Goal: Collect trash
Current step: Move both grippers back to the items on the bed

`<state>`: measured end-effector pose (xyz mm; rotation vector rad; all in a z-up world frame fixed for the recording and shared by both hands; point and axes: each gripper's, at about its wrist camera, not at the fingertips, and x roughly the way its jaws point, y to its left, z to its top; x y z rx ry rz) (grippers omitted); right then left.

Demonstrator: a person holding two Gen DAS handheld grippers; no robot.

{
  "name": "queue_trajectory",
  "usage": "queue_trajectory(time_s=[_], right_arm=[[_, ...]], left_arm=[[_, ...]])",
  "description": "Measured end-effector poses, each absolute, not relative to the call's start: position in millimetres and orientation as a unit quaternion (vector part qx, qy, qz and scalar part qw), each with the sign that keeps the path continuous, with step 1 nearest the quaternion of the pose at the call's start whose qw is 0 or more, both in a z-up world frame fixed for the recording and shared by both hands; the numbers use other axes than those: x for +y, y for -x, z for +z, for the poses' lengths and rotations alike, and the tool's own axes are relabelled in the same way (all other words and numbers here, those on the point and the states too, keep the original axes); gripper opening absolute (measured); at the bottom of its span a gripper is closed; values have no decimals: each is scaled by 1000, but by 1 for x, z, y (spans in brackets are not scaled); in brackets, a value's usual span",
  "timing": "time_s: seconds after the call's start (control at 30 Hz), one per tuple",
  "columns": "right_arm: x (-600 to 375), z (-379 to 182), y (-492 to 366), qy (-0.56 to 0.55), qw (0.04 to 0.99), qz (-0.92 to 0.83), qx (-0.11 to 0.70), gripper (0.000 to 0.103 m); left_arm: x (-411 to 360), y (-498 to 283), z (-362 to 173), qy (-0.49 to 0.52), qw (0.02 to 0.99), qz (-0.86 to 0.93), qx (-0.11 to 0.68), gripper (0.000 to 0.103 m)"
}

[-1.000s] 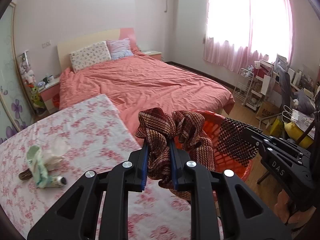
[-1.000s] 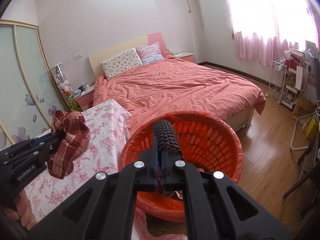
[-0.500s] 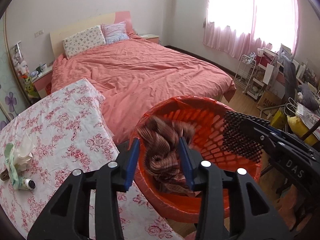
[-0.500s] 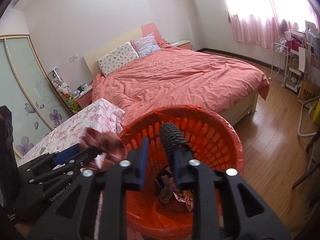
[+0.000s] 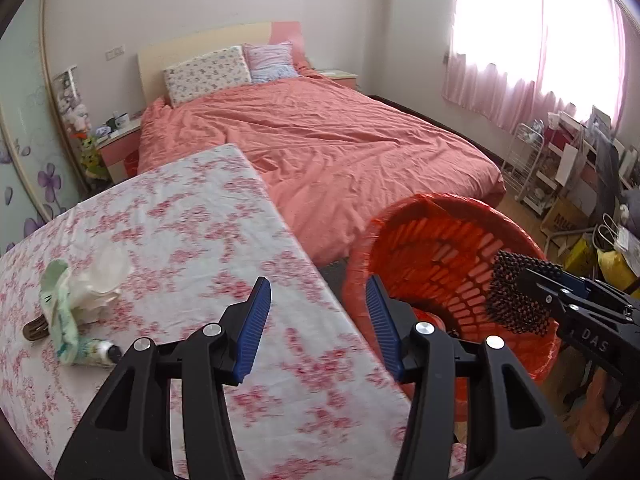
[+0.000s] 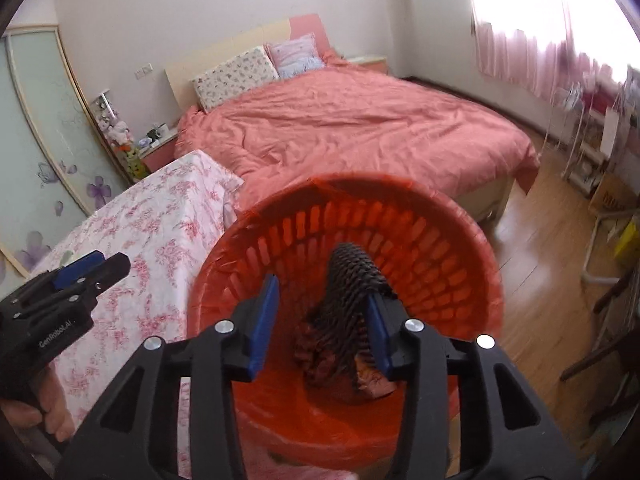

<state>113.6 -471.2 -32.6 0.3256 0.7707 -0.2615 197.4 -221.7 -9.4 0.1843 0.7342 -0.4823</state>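
Bedroom, coral-covered bed [image 5: 340, 148] behind, floral-cloth table [image 5: 192, 240] in front, orange basket [image 6: 400, 208] just beside the table's edge.

Left gripper [image 5: 318, 320]: jaws apart and opening, nothing between them, hanging over the table edge beside the basket.

Right gripper [image 6: 322, 320]: over the basket mouth, jaws opening. Black mesh piece [image 6: 352, 280] sits between the pads, leaning on the right pad; the left pad is clear of it. Can't tell if it hangs on the pad or is dropping.

Red plaid cloth [image 6: 316, 356] lies at the basket bottom, partly hidden by the mesh.

On the table's left part: crumpled white tissue [image 5: 102, 280], green wrapper [image 5: 60, 312], small tube [image 5: 98, 357], a dark object half hidden under them. Table print blurred.
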Motion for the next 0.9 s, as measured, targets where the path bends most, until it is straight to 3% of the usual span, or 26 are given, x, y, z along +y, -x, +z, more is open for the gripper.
queue_trajectory(time_s=[0.5,0.9], right_arm=[[-425,-15,-125,-160,907,-115,371,43],[-328,-13,-155,-105,921,-64,371,48]], left_arm=[[-81,-220,1,-45,927,-134,348,50],[36,-243,-20,-12,929,-35,367,55]])
